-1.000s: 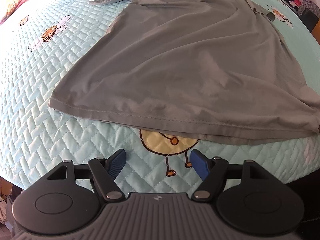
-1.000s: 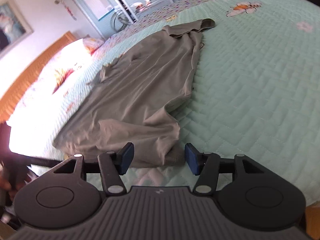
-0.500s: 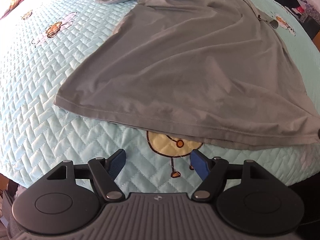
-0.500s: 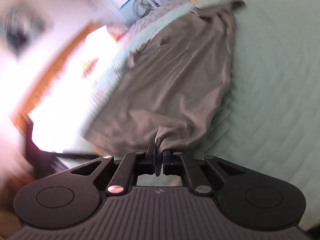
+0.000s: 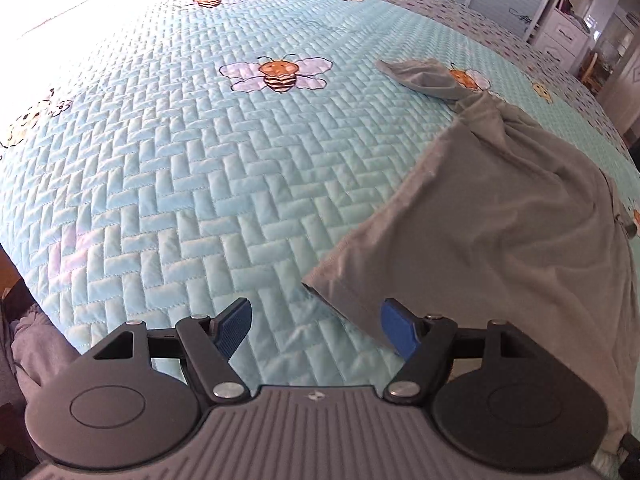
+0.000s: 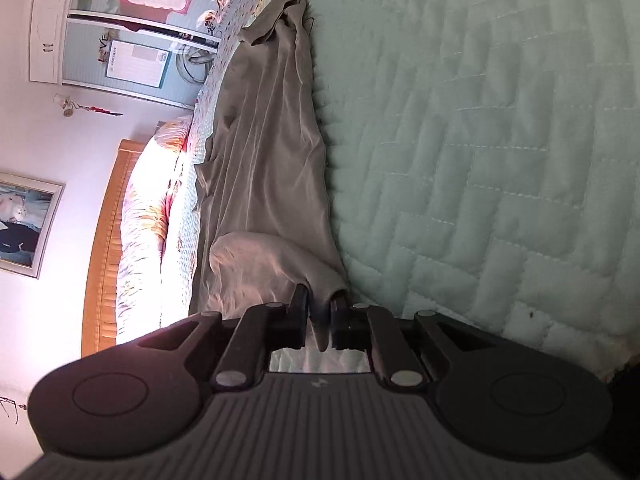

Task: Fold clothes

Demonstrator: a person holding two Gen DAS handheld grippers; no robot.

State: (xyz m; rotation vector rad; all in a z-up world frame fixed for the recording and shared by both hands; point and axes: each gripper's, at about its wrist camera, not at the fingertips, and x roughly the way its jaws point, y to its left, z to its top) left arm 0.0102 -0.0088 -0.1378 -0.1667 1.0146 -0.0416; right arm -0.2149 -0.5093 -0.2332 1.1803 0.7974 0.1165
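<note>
Beneath you lies the bed's pale-blue quilted bee-print cover (image 5: pixel 192 184). Your right tool (image 6: pixel 320 322), jaws just eased slightly, grips a corner of the grey jersey T-shirt (image 6: pixel 264 184); your left tool (image 5: pixel 316 330) gapes empty by its hem, the shirt stretching across the cover.

A bedroom in a home: a bed (image 5: pixel 200 184) under a quilted pale-blue cover with stitched bees, a wooden headboard (image 6: pixel 105 248) with a flowered pillow (image 6: pixel 148 216) against it, a framed picture (image 6: pixel 24 228) on the wall, and white cupboards (image 5: pixel 568 20) beyond the far edge.
</note>
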